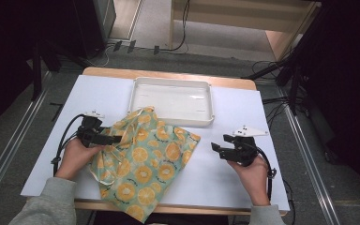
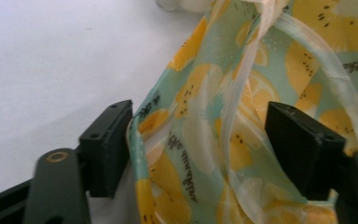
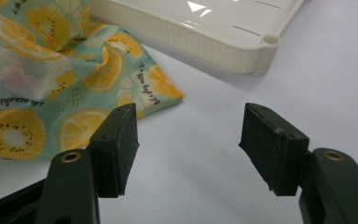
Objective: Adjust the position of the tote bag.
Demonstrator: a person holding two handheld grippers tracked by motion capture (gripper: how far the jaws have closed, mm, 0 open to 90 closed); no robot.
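The left tool (image 2: 200, 149) stands wide open around the cloth bag's (image 1: 145, 157) edge. The right tool (image 3: 189, 149), open and empty, hovers beside the bag, on the counter (image 1: 234, 173) near the tray (image 1: 172, 83).

Both forearms wear grey sleeves (image 1: 51, 201) with ribbed cuffs. The left gripper (image 1: 115, 139) and right gripper (image 1: 215, 149) are black, each trailing a black cable (image 1: 63, 138). A pale three-cornered plate (image 1: 249, 132) tops the right one (the left carries a smaller white piece). The blocky jaws sit on arms with brass-ringed holes (image 3: 71, 156).
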